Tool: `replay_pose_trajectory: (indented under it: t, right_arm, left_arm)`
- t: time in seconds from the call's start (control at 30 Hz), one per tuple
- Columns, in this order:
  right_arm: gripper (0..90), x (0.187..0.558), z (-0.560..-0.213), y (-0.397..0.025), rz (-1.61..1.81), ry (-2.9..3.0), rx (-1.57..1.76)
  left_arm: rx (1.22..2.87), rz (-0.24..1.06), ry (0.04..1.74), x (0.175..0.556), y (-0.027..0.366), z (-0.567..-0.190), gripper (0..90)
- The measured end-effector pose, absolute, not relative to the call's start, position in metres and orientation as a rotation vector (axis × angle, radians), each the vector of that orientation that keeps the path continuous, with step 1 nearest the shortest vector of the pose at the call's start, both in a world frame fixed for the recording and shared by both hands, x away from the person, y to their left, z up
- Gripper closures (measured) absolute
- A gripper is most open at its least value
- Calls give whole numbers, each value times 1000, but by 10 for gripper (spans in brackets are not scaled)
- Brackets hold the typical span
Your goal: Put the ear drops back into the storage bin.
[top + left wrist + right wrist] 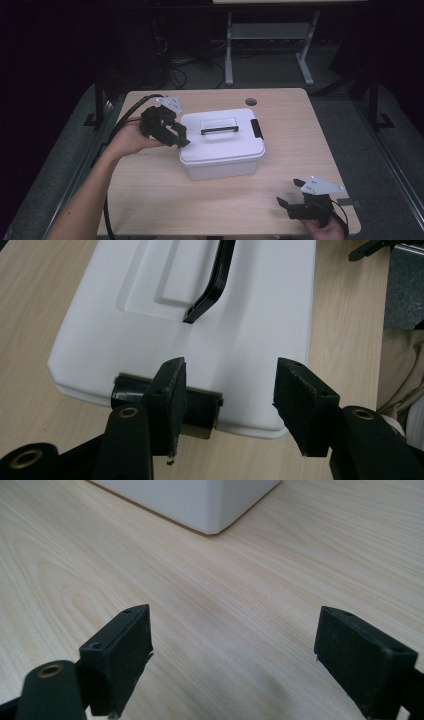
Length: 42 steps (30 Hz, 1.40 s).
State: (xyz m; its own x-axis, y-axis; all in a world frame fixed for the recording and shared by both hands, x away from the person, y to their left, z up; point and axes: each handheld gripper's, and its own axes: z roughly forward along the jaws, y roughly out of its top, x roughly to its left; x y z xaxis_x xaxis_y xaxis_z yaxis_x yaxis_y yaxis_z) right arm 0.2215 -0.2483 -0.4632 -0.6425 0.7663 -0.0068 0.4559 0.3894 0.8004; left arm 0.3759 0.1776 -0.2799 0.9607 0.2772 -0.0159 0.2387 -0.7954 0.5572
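White box (222, 145) latch (197, 410) (left tongs (227, 395) agape)

The bench (165, 200) is a pale wood-grain top with rounded corners and a small round cable port (251, 101) near its far edge. It stands on grey carpet (380, 165), which runs along both sides. Black metal posts (98, 102) rise beside the bench on the left and right. Beyond it, the room is dark. A second table's light grey legs (229, 50) and crossbar stand on the floor at the back, with black cables (175, 70) tangled near them on the left.
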Motion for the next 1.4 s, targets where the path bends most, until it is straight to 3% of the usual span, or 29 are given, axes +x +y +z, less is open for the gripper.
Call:
replay_pose_trajectory:
  t: [1.4]
  right_arm:
    - [148, 222, -464, -246, 1123, 2284, 1061]
  left_arm:
    - [2494, 118, 469, 348, 228, -296, 429]
